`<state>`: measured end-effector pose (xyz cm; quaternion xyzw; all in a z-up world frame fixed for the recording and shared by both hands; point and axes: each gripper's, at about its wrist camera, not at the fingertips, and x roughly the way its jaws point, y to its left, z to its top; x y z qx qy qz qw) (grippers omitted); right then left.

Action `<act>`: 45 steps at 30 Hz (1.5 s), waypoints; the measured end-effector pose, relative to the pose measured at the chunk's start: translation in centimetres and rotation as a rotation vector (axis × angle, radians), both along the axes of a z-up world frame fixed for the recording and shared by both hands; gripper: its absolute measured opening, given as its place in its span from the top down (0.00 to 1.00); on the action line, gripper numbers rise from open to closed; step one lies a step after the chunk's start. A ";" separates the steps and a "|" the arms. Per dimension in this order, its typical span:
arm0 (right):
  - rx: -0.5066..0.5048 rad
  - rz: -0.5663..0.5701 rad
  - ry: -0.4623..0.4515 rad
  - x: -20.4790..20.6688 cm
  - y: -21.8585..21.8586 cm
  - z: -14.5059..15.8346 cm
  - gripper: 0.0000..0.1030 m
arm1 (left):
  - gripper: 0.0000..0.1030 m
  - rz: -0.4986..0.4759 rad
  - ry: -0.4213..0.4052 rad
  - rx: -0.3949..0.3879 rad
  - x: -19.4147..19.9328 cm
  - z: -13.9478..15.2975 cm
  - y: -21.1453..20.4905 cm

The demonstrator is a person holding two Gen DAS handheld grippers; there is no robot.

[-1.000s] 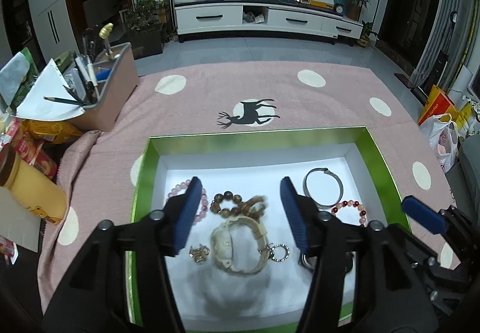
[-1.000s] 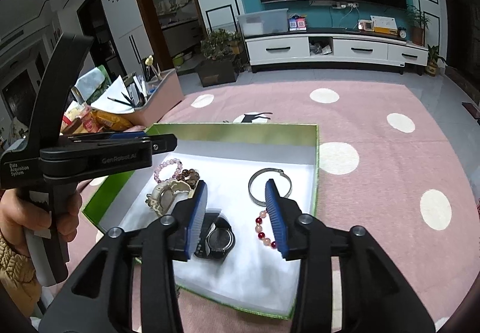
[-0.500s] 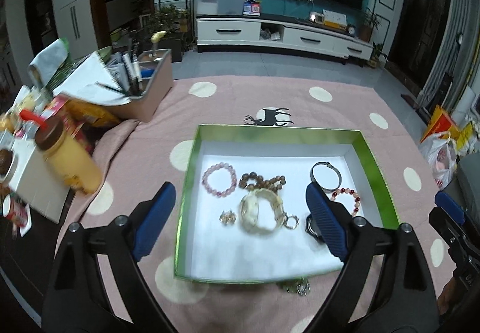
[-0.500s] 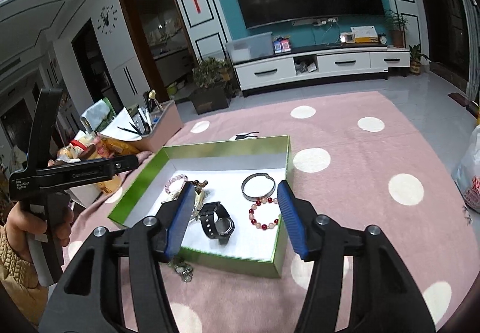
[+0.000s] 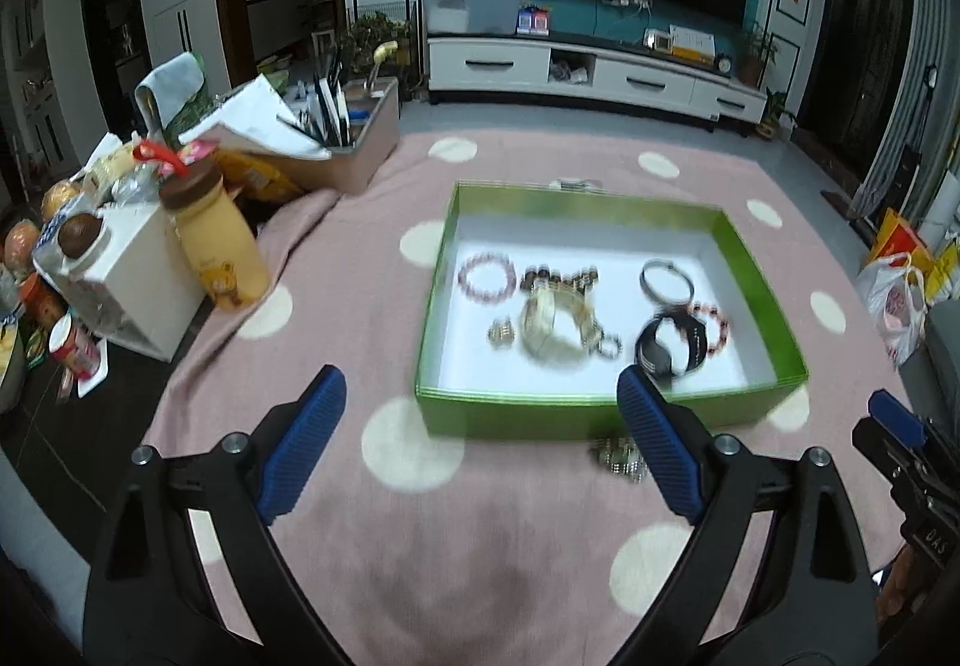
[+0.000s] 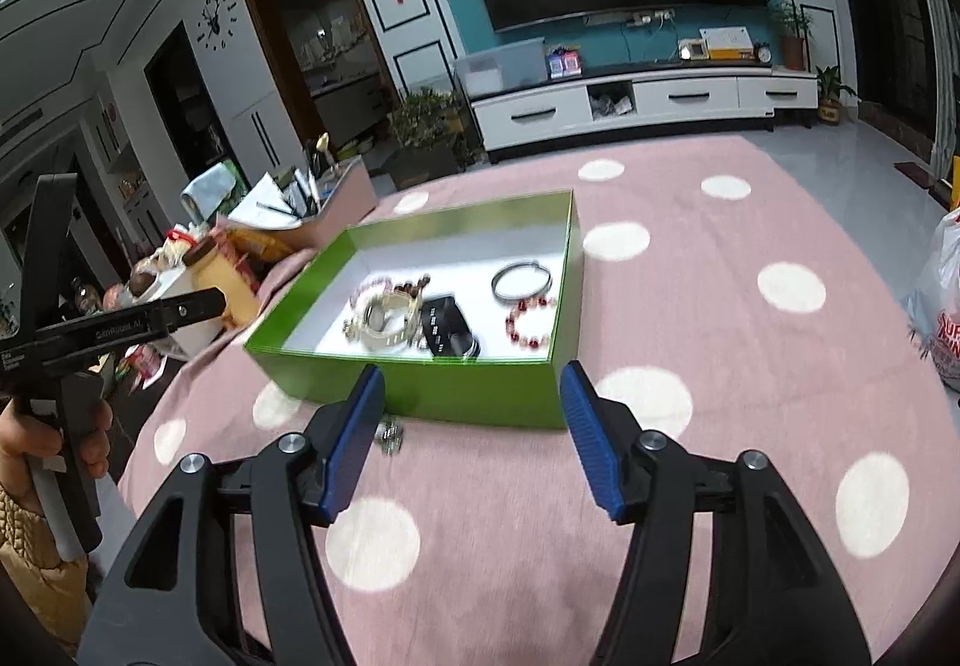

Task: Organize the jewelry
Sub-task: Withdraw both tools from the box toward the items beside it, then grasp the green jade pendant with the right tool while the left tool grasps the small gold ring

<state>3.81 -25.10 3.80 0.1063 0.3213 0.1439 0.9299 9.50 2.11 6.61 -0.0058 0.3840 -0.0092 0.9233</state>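
Note:
A green box (image 5: 600, 414) with a white floor sits on the pink dotted cloth; it also shows in the right wrist view (image 6: 420, 396). Inside lie a pink bead bracelet (image 5: 487, 276), a brown bead bracelet (image 5: 558, 276), a cream watch (image 5: 555, 327), a silver bangle (image 5: 666, 279), a red bead bracelet (image 5: 717, 327) and a black watch (image 5: 666, 348). A small metal piece (image 5: 618, 459) lies on the cloth in front of the box, and shows in the right wrist view (image 6: 389, 433). My left gripper (image 5: 480, 444) is open and empty, held back from the box. My right gripper (image 6: 471, 438) is open and empty.
At the left stand a yellow bottle (image 5: 216, 240), a white box (image 5: 129, 276), snacks and a pink organiser with pens (image 5: 354, 150). The table's left edge drops off near there. A plastic bag (image 5: 894, 306) lies at the right. The left gripper's handle shows in the right wrist view (image 6: 54, 336).
Both grippers have pulled back and up from the box and opened wider. The black watch now lies in the box. The small metal piece in front of the box has come into view.

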 end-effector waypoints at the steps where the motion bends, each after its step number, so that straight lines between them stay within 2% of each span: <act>1: -0.002 0.004 0.005 -0.3 0.1 -0.2 0.41 | 0.10 -0.002 0.007 0.009 -0.5 -0.4 -0.2; 5: -0.009 0.016 0.021 -0.9 0.4 -0.8 0.41 | 0.10 -0.016 0.025 0.035 -1.8 -1.7 -0.9; 19: -0.029 0.103 0.075 -1.2 3.1 -2.8 0.41 | 0.10 -0.041 0.103 0.018 -3.8 -5.4 -1.6; 27: -0.036 0.126 0.106 -0.3 4.0 -3.8 0.41 | 0.10 -0.048 0.115 0.030 -3.7 -6.2 -1.8; 45: -0.072 0.190 0.152 2.4 6.7 -5.6 0.41 | 0.10 -0.050 0.150 -0.006 -2.3 -7.7 -1.0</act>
